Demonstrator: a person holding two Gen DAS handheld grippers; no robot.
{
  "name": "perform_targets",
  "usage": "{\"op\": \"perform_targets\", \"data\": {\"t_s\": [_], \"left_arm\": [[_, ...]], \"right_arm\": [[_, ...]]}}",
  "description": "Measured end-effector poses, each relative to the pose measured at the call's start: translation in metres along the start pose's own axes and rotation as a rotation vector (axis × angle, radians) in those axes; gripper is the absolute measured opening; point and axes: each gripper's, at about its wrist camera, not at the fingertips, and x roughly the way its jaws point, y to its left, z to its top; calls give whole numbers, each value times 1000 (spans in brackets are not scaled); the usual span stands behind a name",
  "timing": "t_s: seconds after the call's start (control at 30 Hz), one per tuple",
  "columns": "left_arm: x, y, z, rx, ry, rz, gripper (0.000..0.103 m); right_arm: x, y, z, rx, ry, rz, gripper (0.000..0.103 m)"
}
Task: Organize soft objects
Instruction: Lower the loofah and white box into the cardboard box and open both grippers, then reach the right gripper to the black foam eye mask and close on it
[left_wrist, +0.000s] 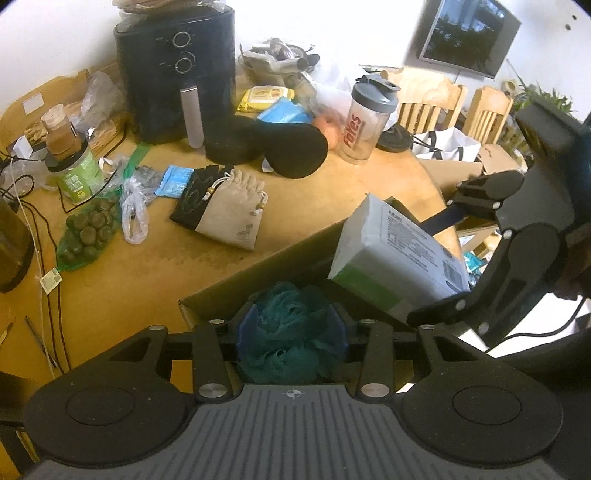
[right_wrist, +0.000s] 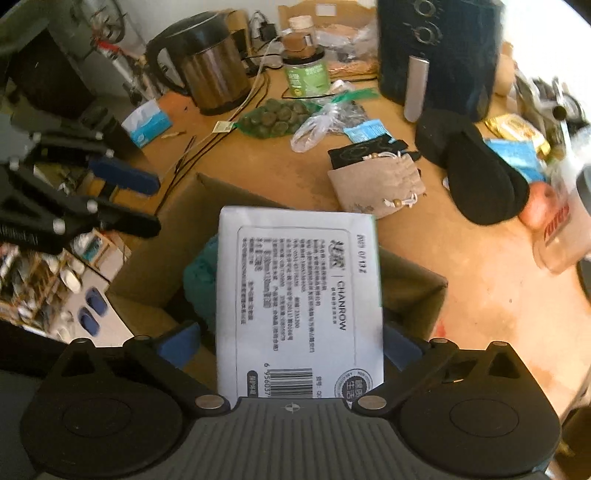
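Note:
My left gripper (left_wrist: 291, 332) is shut on a teal mesh bath sponge (left_wrist: 293, 332), held over the near end of a cardboard box (left_wrist: 258, 266). My right gripper (right_wrist: 291, 343) is shut on a white soft tissue pack (right_wrist: 299, 295), tilted over the same box (right_wrist: 413, 291); the pack also shows in the left wrist view (left_wrist: 395, 251). The sponge shows teal beside the pack (right_wrist: 201, 280). On the wooden table lie a beige drawstring pouch (left_wrist: 229, 210) and a black soft sleep mask (left_wrist: 291, 147).
A black air fryer (left_wrist: 177, 70), a shaker bottle (left_wrist: 365, 118), a green-labelled jar (left_wrist: 74, 173), a bag of round green items (left_wrist: 88, 232), a kettle (right_wrist: 210, 62), a tissue box (right_wrist: 147, 122) and cables crowd the table. Chairs (left_wrist: 428, 103) stand behind.

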Motion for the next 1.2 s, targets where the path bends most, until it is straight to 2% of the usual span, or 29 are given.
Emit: {"op": "perform_targets", "data": {"t_s": [0.03, 0.1, 0.2, 0.27, 0.33, 0.43, 0.47, 0.5, 0.53, 1.03, 1.2], "left_arm": [[0, 1, 0, -3, -1, 0, 42], [-1, 2, -1, -11, -2, -1, 42], [-3, 5, -1, -21, -6, 3, 42], [-3, 7, -2, -31, -8, 7, 42], [-3, 10, -2, -43, -8, 12, 42], [-5, 14, -1, -60, -15, 17, 42], [-5, 14, 0, -62, -17, 18, 42], [-6, 15, 0, -65, -20, 21, 42], [-7, 16, 1, -68, -23, 23, 42], [-9, 30, 5, -109, -39, 47, 42], [-9, 35, 7, -125, -38, 60, 42]], "right_arm": [[2, 0, -1, -7, -3, -15, 91], [4, -7, -1, 42, 3, 26, 91], [-3, -26, -1, 180, -21, 200, 90], [-6, -33, 1, 223, -17, 277, 90], [-6, -38, 5, 262, 24, 333, 91], [0, -45, 9, 330, 141, 393, 92], [2, -45, 11, 346, 165, 387, 94], [1, -48, 12, 369, 169, 381, 101], [-2, -50, 13, 384, 154, 378, 103], [-28, -50, 28, 258, 6, 209, 103], [-25, -56, 31, 230, -4, 134, 103]]}}
